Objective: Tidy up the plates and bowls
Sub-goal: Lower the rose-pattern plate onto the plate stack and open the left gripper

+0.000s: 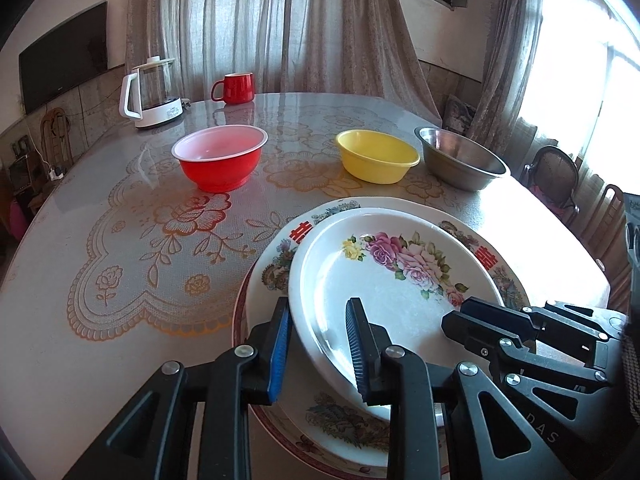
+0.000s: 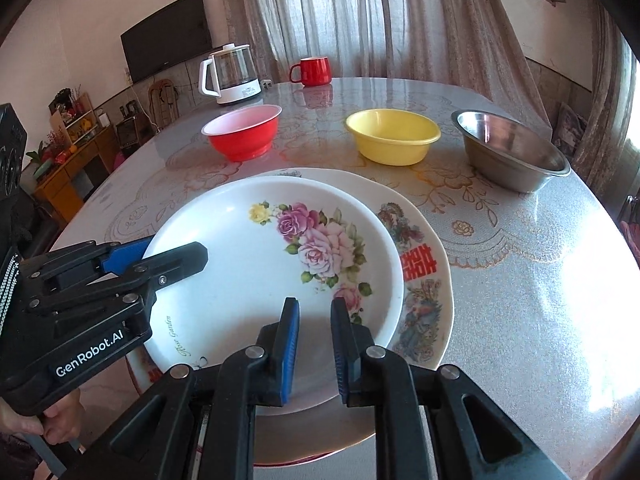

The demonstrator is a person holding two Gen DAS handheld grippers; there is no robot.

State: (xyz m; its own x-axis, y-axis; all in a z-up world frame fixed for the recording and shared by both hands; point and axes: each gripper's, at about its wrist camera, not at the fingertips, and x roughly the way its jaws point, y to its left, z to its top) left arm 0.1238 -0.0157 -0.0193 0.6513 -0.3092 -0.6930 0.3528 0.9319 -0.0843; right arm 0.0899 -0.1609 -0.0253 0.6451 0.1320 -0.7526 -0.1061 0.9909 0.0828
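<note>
While the rose plate (image 2: 256, 264) lies on top of the larger patterned plate (image 2: 424, 280) at the near edge of the table (image 2: 520, 300), both sets of tongs work at its rim. The left tongs (image 1: 320, 344) straddle the rose plate's left rim, one blue pad (image 1: 280, 352) outside the rim and the other over the plate's well; a visible gap separates the pads from the rim, so these tongs stand apart with the plate between them. The right tongs (image 2: 314, 348) straddle the near rim of the same plate; their pads are close together, but whether they press on the rim cannot be told. A hand (image 2: 52, 420) grips the left tool's handle at the lower left of the right wrist view.

Beyond the plates, three bowls stand in a row across the table, well apart from each other: a red bowl (image 2: 242, 132) at left, a yellow bowl (image 2: 394, 136) in the middle, and a steel bowl (image 2: 512, 152) at right. Each bowl is upright and empty. Further back, near the far edge, stand a glass kettle (image 2: 232, 74) with a white handle and a red mug (image 2: 314, 72). Nothing lies between the plates and the bowls; the tablecloth (image 1: 152, 240) there is bare. Curtains (image 2: 360, 16) hang behind the table, and a dark screen (image 2: 168, 52) is mounted on the wall at left.
</note>
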